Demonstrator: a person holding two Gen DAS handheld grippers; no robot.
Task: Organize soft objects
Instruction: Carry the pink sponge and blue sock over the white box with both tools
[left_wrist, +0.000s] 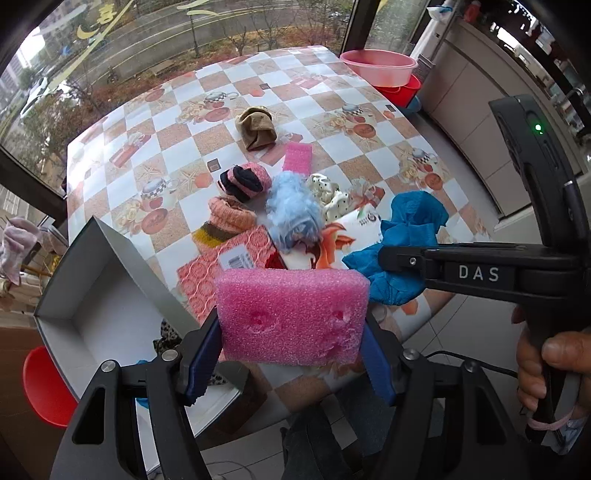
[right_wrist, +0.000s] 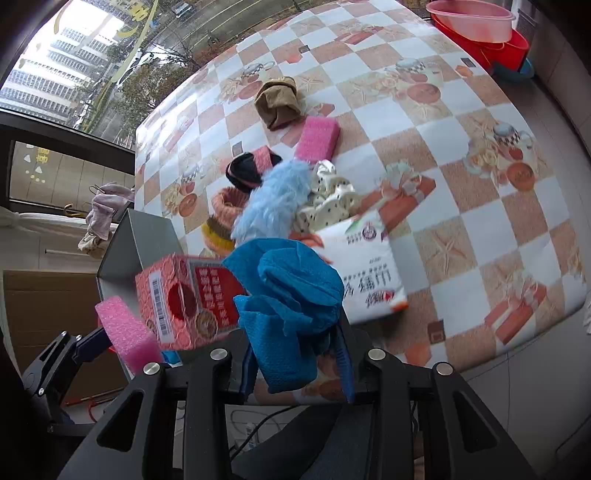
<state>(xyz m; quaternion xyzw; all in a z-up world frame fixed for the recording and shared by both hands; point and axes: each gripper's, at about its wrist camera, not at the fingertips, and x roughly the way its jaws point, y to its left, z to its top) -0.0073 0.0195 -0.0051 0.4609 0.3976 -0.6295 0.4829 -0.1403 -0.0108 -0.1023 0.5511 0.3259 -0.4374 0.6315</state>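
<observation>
Your grey box (left_wrist: 110, 295) sat at the near left edge of the surface (left_wrist: 332, 92), lid off. Inside it you could see a spotted cloth (left_wrist: 166, 334) and a bit of something blue; the rest was hidden.

Your left gripper (left_wrist: 291, 354) was partly open and held a pink sponge (left_wrist: 291, 317) by its two ends, just above the box's edge. Your right gripper (right_wrist: 295, 373) was nearly closed, pinching a blue cloth (right_wrist: 288, 295) that hung bunched up over the near edge of the surface.

On the surface lay a second pink sponge (right_wrist: 317, 139), a fluffy blue ball (right_wrist: 273, 201), rolled socks (left_wrist: 243, 181), a brown sock (left_wrist: 256, 129), a red carton (right_wrist: 184, 299) and a white pack (right_wrist: 365, 258).
</observation>
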